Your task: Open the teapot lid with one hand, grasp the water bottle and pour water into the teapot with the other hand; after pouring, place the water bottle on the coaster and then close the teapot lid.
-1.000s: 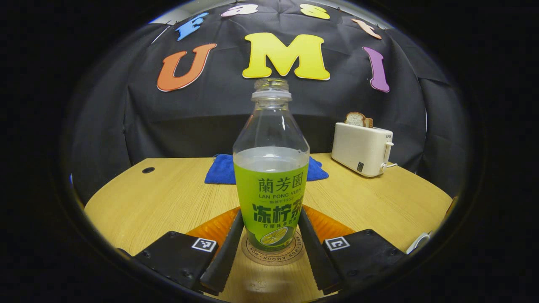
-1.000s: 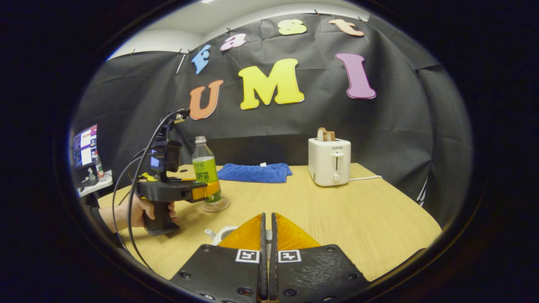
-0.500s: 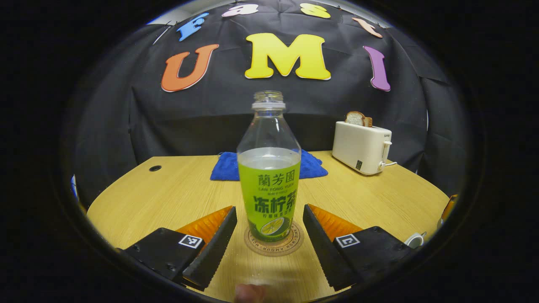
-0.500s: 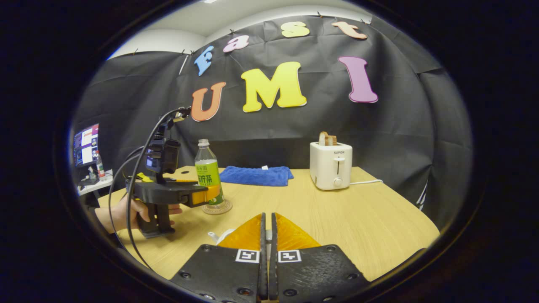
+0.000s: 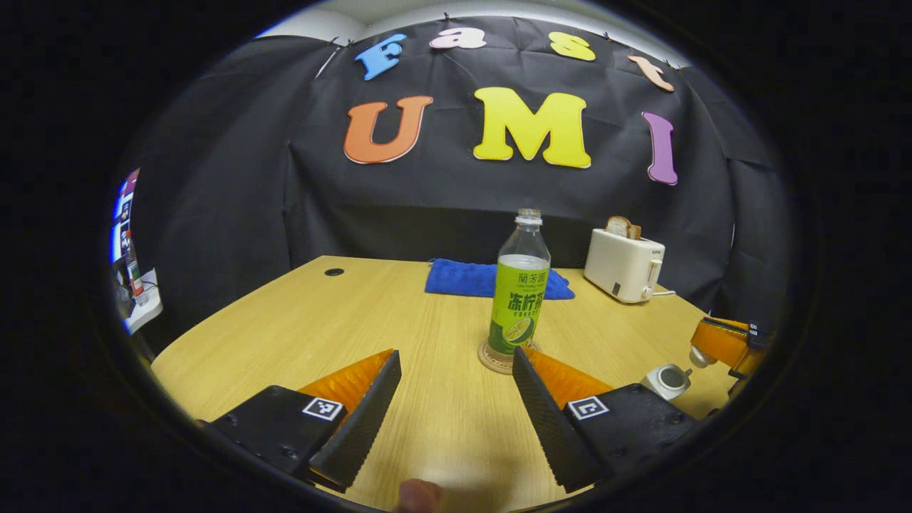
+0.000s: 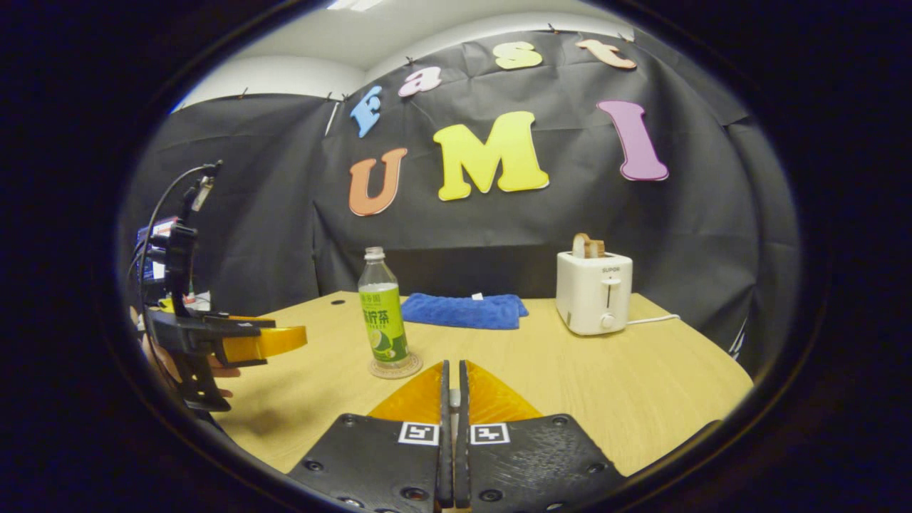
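Note:
The clear water bottle (image 5: 519, 299) with a green label and no cap stands upright on a round coaster (image 5: 491, 356). My left gripper (image 5: 456, 356) is open and hangs well short of the bottle, touching nothing. Off to the right sits the small white teapot (image 5: 667, 381) with its top open. Just above it hovers my right gripper (image 5: 702, 342), holding the white lid (image 5: 696, 355). In the right gripper view, my right gripper (image 6: 454, 367) is shut with a pale sliver between its fingers. Bottle (image 6: 382, 320), coaster (image 6: 395, 369) and left gripper (image 6: 288, 338) lie to its left.
A white toaster (image 5: 623, 267) with bread in it stands at the back right of the wooden table (image 5: 320, 328). A blue cloth (image 5: 470, 279) lies behind the bottle. A cable hole (image 5: 333, 271) is at the back left. A person's fingertip (image 5: 419, 495) shows below my left gripper.
My left gripper opened off the bottle, left it on the coaster, and pulled back and to the left. My right gripper stayed shut and rose a little.

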`<state>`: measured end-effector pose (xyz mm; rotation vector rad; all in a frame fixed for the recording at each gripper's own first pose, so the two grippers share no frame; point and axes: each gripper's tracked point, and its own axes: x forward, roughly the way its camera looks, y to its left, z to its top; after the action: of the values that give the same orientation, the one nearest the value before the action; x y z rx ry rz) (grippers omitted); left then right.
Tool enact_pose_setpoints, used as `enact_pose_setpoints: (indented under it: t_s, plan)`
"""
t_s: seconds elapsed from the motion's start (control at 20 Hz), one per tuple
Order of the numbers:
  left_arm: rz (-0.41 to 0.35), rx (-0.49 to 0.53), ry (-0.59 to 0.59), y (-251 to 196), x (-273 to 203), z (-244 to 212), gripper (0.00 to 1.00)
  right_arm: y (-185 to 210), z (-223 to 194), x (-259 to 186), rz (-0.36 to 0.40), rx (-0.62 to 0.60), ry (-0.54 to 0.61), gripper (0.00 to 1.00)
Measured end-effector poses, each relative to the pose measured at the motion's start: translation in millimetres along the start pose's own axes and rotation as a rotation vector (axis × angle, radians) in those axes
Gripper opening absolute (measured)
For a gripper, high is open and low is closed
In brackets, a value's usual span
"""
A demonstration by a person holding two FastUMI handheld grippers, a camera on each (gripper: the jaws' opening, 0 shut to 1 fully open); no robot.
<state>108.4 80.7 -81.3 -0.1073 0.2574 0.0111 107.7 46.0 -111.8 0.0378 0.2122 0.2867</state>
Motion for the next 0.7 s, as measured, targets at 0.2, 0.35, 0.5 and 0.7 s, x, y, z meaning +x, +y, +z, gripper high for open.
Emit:
enact_pose_setpoints:
  t_s: [0.2,0.35,0.5,0.7]
  plan:
    - [0.068,-0.005,-0.03,25.6,-21.6,-2.4,0.98,7.2,-9.4,7.6,0.019,-0.02,0.013,0.01]
    - [0.102,0.0,-0.045,40.8,-29.9,-3.5,0.98,12.3,-13.6,11.7,0.026,-0.032,0.02,0.02]
    - [0.118,-0.004,-0.054,46.5,-32.1,-1.5,0.98,14.0,-19.4,15.3,0.026,-0.047,0.025,0.01]
    - [0.122,-0.002,-0.062,50.5,-34.9,-0.6,0.98,13.1,-26.1,18.7,0.021,-0.045,0.034,0.01]
